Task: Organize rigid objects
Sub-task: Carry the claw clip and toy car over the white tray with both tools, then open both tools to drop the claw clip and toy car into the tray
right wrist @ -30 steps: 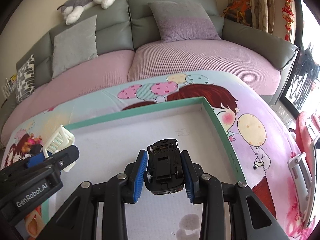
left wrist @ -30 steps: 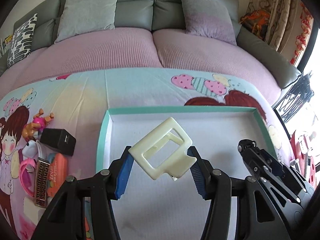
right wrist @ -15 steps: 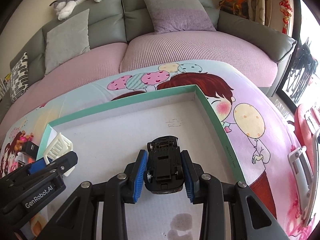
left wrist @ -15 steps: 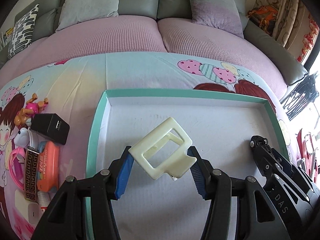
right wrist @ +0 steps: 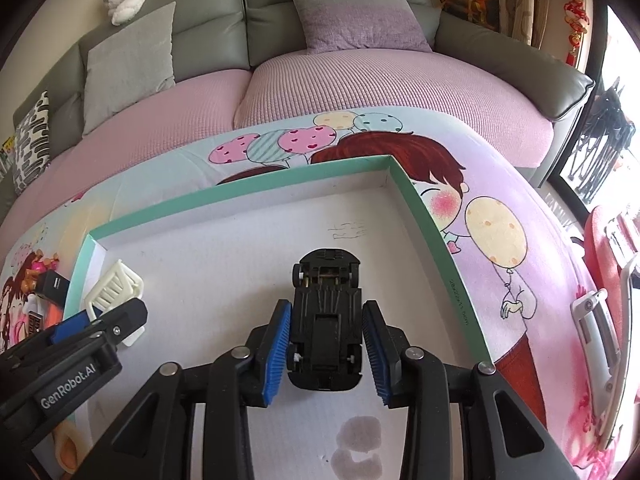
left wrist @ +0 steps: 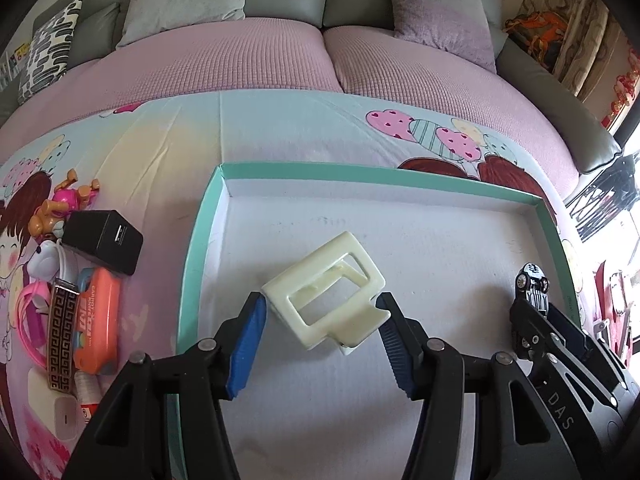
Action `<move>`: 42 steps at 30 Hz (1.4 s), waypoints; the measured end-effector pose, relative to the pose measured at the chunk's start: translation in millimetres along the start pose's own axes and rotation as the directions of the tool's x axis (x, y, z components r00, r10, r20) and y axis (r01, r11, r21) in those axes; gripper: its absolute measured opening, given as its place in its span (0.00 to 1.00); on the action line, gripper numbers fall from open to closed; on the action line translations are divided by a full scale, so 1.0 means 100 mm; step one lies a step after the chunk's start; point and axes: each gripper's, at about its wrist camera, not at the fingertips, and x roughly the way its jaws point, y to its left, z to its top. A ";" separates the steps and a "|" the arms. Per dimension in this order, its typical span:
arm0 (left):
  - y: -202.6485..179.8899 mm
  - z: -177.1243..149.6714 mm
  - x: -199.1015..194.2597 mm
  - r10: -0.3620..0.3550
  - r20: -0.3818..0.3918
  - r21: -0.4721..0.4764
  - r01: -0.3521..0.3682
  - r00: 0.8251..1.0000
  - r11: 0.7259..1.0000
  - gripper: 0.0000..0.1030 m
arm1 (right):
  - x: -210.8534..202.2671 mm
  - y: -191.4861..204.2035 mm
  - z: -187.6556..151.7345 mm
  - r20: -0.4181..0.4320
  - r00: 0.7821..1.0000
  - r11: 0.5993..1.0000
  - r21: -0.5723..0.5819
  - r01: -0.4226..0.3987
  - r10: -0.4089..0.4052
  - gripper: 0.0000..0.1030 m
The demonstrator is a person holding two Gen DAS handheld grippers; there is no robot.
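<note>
Two grippers work inside the teal-rimmed tray [left wrist: 200,240], whose white floor lies mostly bare toward its far wall and far right corner. The left gripper [left wrist: 322,320] is clamped on a cream hair claw clip [left wrist: 326,292], held near the tray's left wall. The right gripper [right wrist: 326,334] has its jaws opening around an upside-down black toy car [right wrist: 326,320], with a thin gap at each pad; the car sits near the tray's right wall. Outside the left wall, a black box [left wrist: 104,242] and an orange toy [left wrist: 98,320] crowd the printed sheet [left wrist: 280,128].
</note>
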 end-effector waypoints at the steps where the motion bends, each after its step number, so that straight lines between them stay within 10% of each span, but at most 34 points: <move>1: 0.00 0.00 -0.01 0.002 0.004 -0.001 -0.002 1.000 1.000 0.56 | -0.01 0.00 0.00 0.002 1.000 1.000 -0.001 0.004 -0.004 0.45; 19: 0.23 0.05 -0.25 -0.016 0.081 -0.120 0.026 0.997 0.992 0.88 | -0.06 0.08 0.01 0.040 0.999 0.999 -0.035 -0.008 0.009 1.00; 31: 0.31 0.10 -0.67 0.027 0.228 -0.161 0.010 0.973 0.987 0.98 | -0.15 0.15 0.02 0.080 0.997 0.999 -0.046 -0.019 0.023 1.00; 42: 0.84 -0.07 -0.93 0.229 0.294 -0.243 -0.159 0.928 0.957 0.99 | -0.26 0.40 0.04 0.108 0.991 0.994 -0.076 -0.075 0.083 1.00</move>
